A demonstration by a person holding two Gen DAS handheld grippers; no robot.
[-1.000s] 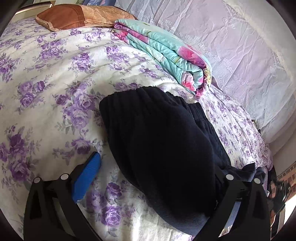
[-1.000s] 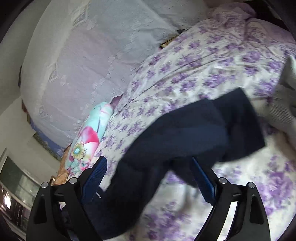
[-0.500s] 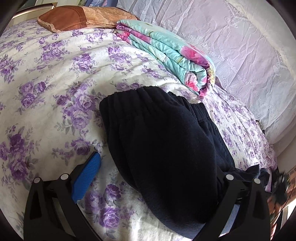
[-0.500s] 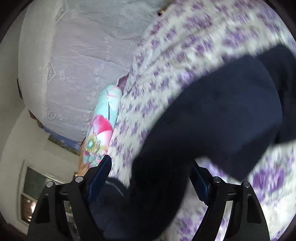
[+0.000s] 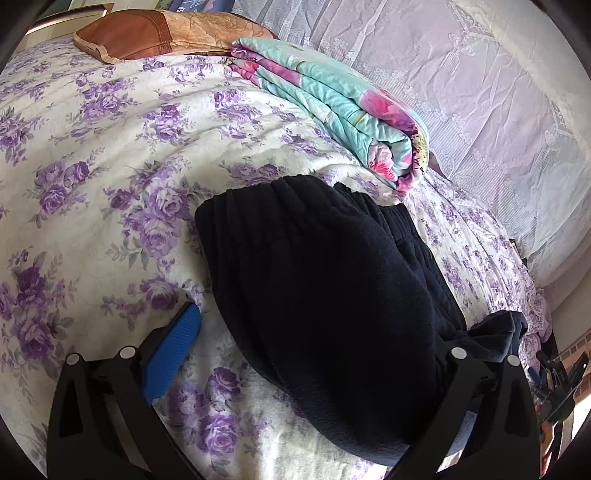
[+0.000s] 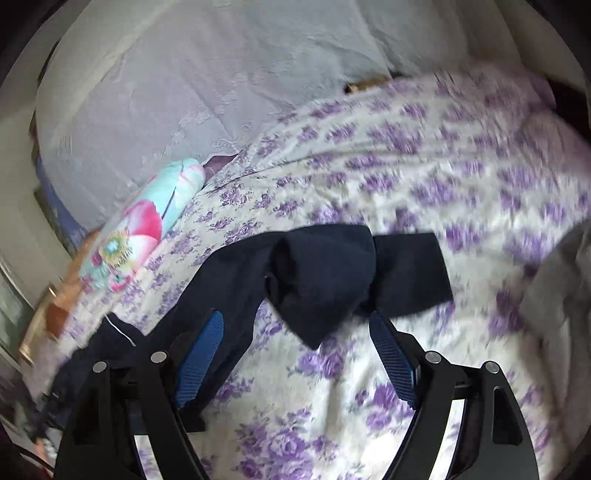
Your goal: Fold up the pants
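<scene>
Dark navy pants (image 5: 325, 288) lie on the purple-flowered bedspread (image 5: 92, 184), elastic waistband toward the far side. My left gripper (image 5: 321, 325) stands wide open at the near end. Its left blue pad (image 5: 173, 354) is bare on the bedspread, and the cloth drapes over its right finger. In the right wrist view the leg ends of the pants (image 6: 332, 273) lie folded over in a bunch just past the fingertips. My right gripper (image 6: 295, 321) is open with both blue pads showing. A strip of cloth runs back over its left finger (image 6: 199, 354).
A folded teal and pink blanket (image 5: 332, 103) lies beyond the waistband, with a brown pillow (image 5: 166, 33) behind it. A white lace cover (image 5: 480, 92) rises along the far side. Grey cloth (image 6: 554, 295) sits at the right edge of the right wrist view.
The right wrist view has rolled and swung. The leg ends that filled it half a second ago now lie folded farther ahead. The left gripper has not moved.
</scene>
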